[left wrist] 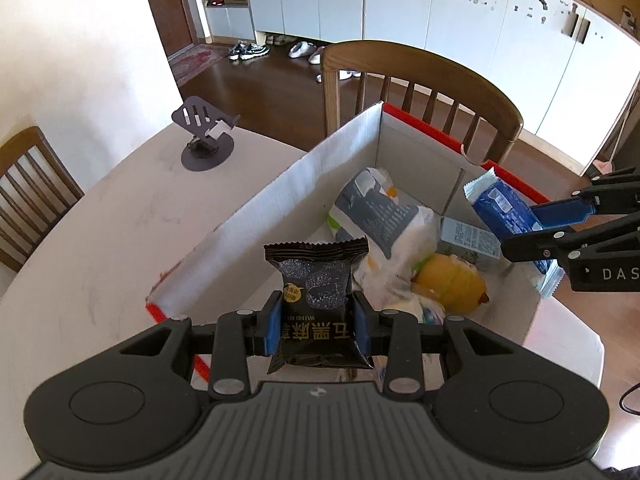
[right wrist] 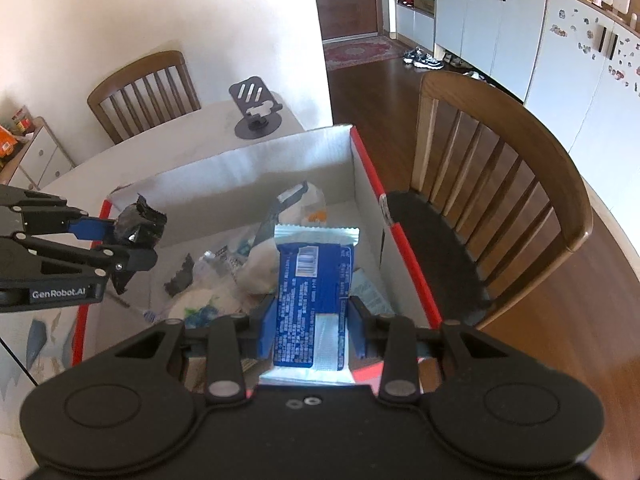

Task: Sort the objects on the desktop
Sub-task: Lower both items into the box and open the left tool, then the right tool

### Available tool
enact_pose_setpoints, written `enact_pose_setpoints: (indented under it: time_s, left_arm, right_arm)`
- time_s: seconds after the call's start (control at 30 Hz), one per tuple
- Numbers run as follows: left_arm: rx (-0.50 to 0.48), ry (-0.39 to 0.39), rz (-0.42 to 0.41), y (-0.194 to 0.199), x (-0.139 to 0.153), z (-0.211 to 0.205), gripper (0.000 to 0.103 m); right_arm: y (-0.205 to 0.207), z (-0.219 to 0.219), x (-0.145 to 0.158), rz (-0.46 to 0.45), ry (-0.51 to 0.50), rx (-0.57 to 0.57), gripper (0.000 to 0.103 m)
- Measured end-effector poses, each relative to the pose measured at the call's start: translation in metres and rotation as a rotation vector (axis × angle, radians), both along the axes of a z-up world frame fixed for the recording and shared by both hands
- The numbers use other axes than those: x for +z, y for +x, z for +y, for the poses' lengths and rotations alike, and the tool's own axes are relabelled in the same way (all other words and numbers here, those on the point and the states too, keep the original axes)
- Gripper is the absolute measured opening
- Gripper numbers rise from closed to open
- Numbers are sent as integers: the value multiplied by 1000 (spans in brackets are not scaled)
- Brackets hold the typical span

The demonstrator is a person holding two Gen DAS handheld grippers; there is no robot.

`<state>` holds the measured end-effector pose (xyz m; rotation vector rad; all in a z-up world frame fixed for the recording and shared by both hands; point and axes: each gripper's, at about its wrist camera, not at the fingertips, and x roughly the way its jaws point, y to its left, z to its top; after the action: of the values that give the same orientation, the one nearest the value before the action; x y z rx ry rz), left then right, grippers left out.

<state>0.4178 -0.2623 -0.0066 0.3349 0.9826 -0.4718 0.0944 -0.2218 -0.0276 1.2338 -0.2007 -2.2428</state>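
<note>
My left gripper (left wrist: 317, 322) is shut on a black snack packet (left wrist: 316, 280) and holds it over the near edge of an open cardboard box (left wrist: 280, 196) with red trim. My right gripper (right wrist: 313, 322) is shut on a blue and white snack packet (right wrist: 312, 280) above the same box (right wrist: 256, 168). In the left wrist view the right gripper (left wrist: 532, 228) and its blue packet (left wrist: 502, 206) show at the box's right side. In the right wrist view the left gripper (right wrist: 120, 240) and the black packet (right wrist: 140, 226) show at the left. Inside the box lie white bags (left wrist: 384, 216), a yellow fruit (left wrist: 452, 282) and a small pale blue carton (left wrist: 470, 242).
The box stands on a pale round table (left wrist: 100, 240). A dark phone stand (left wrist: 206, 132) sits at the table's far side. Wooden chairs stand behind the box (left wrist: 420, 80) and at the left (left wrist: 28, 188). White cabinets and shoes are further back.
</note>
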Motion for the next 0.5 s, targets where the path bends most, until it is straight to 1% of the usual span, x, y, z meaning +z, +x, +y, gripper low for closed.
enact_pose_setpoints:
  time_s: [0.1, 0.23, 0.37, 0.5]
  left_arm:
    - [-3, 14, 15, 9, -6, -5, 34]
    - [-10, 41, 47, 17, -18, -12, 34]
    - [-28, 75, 68, 24, -29, -17, 34]
    - [-23, 90, 81, 32, -36, -18, 34]
  right_arm:
    - [-7, -5, -2, 3, 5, -4, 35]
    - [-17, -13, -10, -26, 15, 22, 35]
    - [-24, -18, -16, -25, 45, 30, 35]
    - [-30, -21, -20, -23, 66, 25, 35]
